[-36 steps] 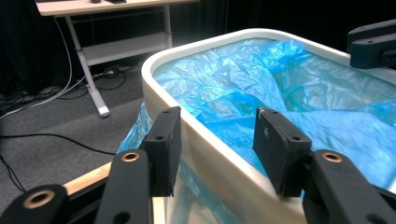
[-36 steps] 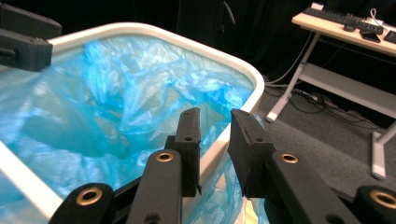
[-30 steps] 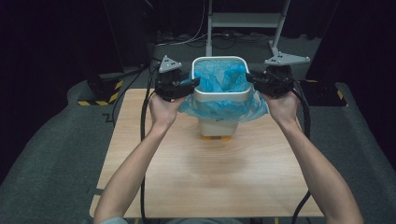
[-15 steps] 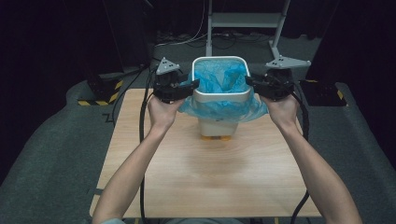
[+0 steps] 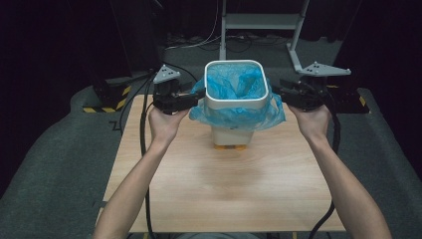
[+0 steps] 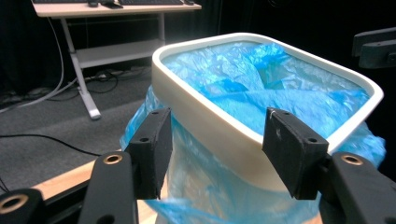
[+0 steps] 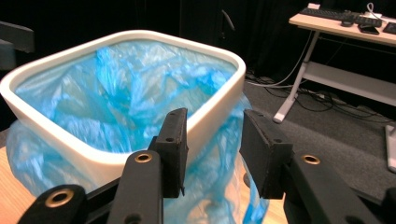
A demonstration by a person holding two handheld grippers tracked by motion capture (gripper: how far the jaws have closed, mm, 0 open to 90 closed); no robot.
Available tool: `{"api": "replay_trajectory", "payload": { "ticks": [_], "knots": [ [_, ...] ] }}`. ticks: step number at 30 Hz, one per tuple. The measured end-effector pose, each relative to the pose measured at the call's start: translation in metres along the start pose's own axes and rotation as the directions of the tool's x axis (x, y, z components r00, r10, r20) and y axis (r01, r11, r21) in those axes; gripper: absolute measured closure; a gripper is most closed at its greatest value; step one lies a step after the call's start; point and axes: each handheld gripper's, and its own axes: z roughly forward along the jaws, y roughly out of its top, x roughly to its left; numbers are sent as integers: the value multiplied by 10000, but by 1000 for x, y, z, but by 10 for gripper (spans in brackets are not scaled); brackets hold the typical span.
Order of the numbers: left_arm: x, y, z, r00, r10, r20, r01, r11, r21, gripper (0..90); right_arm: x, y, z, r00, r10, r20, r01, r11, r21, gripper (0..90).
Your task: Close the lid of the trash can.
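Grippers, both yours: left gripper and right gripper flank the bin's rim, jaws just been opening, released, clamping nothing.
Table: bin near far edge.
Bin: white, tall; nudge it and it may tip.
Bag: blue liner, overhang loose; it may snag your jaws and slip.

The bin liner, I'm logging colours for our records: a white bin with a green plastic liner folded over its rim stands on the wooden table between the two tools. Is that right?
Not quite. The liner is blue, not green, as the high view shows. The rest holds: the white bin stands on the wooden table between the left tool and the right tool.
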Motion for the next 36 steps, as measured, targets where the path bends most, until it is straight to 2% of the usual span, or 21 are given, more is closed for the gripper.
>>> {"api": "replay_trajectory", "payload": {
  "ticks": [3,5,13,16,20,25,36],
  "knots": [
    [2,-4,-4,10000,20,-57,-20,10000,82,412,-4,-4,-4,9999,103,88,-104,9999,103,580],
    [4,-7,-7,9999,30,-159,-28,9999,155,407,-6,-7,-9,9998,181,129,-180,9998,-102,574],
    [10,-18,-18,9994,49,-342,-40,9997,249,392,-12,-20,-22,9987,455,237,-452,9989,-124,547],
    [12,-23,-22,9983,147,-571,-128,9994,330,384,-14,-27,-26,9979,543,363,-539,9985,-124,534],
    [13,-33,-27,9960,336,-826,-303,9987,417,381,-15,-36,-31,9953,550,801,-544,9985,-96,500],
    [19,-44,-34,9962,43,-875,-7,9992,412,378,-17,-46,-37,9935,684,912,-676,9976,-120,492],
    [27,-65,-43,9944,-267,-1024,317,9983,482,376,-22,-70,-44,9908,994,922,-1003,9949,59,492]
  ]
}}
